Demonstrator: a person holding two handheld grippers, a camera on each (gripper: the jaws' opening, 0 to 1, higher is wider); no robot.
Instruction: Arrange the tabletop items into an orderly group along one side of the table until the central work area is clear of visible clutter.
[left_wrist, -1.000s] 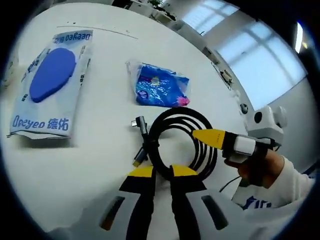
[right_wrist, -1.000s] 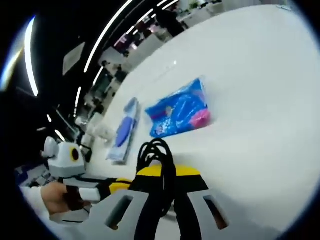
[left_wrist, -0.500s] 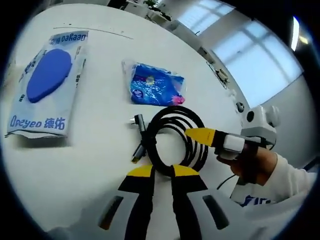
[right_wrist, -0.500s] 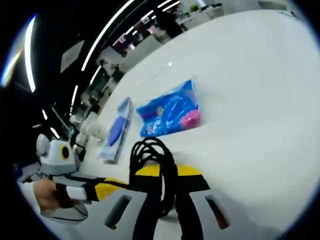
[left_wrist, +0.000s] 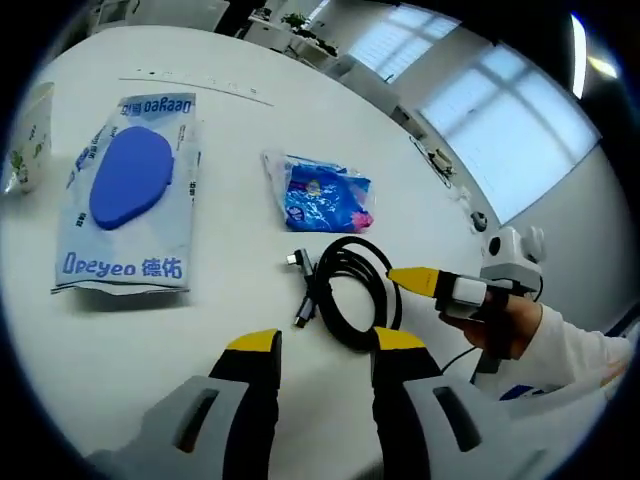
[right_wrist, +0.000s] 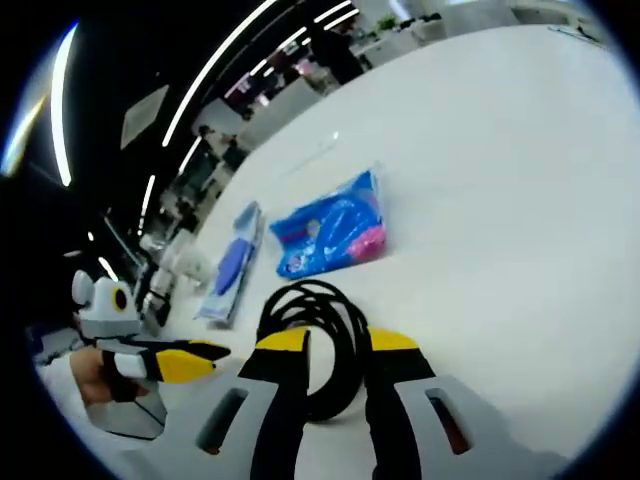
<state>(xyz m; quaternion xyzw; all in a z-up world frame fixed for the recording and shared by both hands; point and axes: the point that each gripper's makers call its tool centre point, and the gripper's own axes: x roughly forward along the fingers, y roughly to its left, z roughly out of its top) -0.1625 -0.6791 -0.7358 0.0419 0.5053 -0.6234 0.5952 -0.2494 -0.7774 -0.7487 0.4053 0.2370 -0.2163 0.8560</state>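
Left tool (left_wrist: 325, 345): jaws spread wide, holding nothing, hovering over bare white table (left_wrist: 200, 310) just short of the cable coil.
Right tool (right_wrist: 337, 342): jaws apart, one on each side of the coil's near loops; whether they touch it I cannot tell. In the left gripper view its yellow tip sits at the coil's right edge (left_wrist: 415, 280), a hand (left_wrist: 510, 325) behind it.
Black cable coil (left_wrist: 350, 290): lying flat on the table, plug ends poking out to its left.
Blue snack packet (left_wrist: 325, 192): beyond the coil, apart from it.
White pouch with blue oval (left_wrist: 130, 195): left of the packet, a clear gap between.
Cup (left_wrist: 28, 135): at the table's far left, partly cut off.
Open room: bare tabletop right of the coil in the right gripper view (right_wrist: 520, 200); table edge runs behind the packet.
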